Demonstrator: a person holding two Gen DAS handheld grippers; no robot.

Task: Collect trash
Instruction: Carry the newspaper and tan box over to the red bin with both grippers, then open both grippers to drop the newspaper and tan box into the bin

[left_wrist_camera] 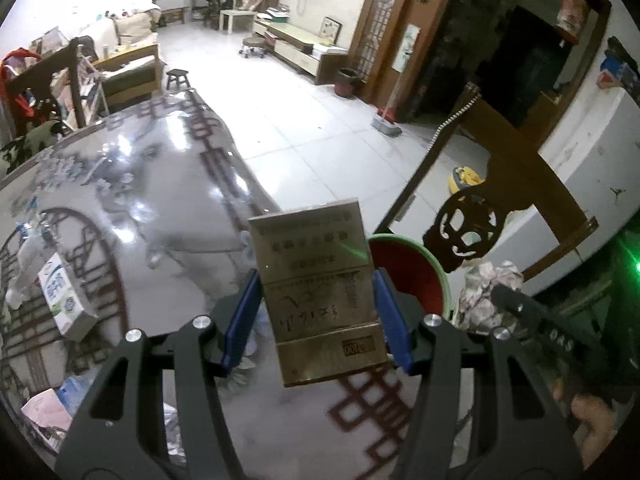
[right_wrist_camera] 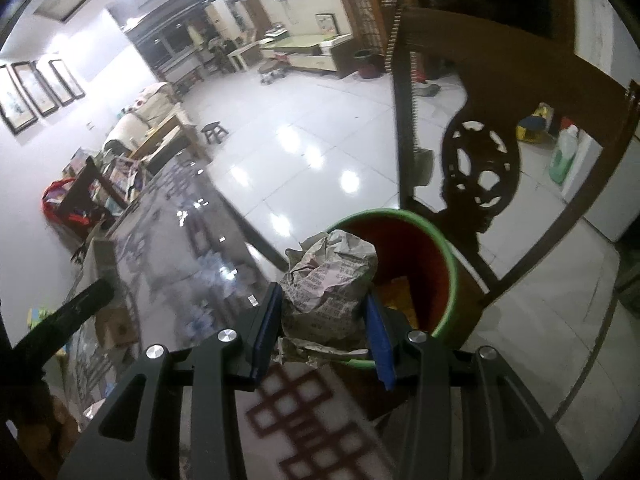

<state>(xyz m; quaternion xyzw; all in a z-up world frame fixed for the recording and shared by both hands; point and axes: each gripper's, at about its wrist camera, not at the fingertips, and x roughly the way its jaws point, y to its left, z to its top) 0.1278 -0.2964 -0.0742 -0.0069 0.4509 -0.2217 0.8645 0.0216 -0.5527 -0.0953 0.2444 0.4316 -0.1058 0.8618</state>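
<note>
My left gripper (left_wrist_camera: 316,304) is shut on a gold cigarette box (left_wrist_camera: 320,292), held upright between its blue pads above the glossy patterned table (left_wrist_camera: 160,200). Just beyond the box stands a bin (left_wrist_camera: 416,268) with a green rim and red inside. In the left wrist view the crumpled newspaper ball (left_wrist_camera: 488,284) shows at the right, with the other gripper's dark finger over it. My right gripper (right_wrist_camera: 322,320) is shut on that crumpled newspaper ball (right_wrist_camera: 328,284), held at the near rim of the bin (right_wrist_camera: 436,264). Yellow trash lies inside the bin.
A milk carton (left_wrist_camera: 64,296), a clear plastic bottle (left_wrist_camera: 24,256) and pink paper (left_wrist_camera: 44,412) lie on the table's left side. A carved dark wooden chair (right_wrist_camera: 480,160) stands right behind the bin. White tiled floor (left_wrist_camera: 320,128) stretches beyond the table edge.
</note>
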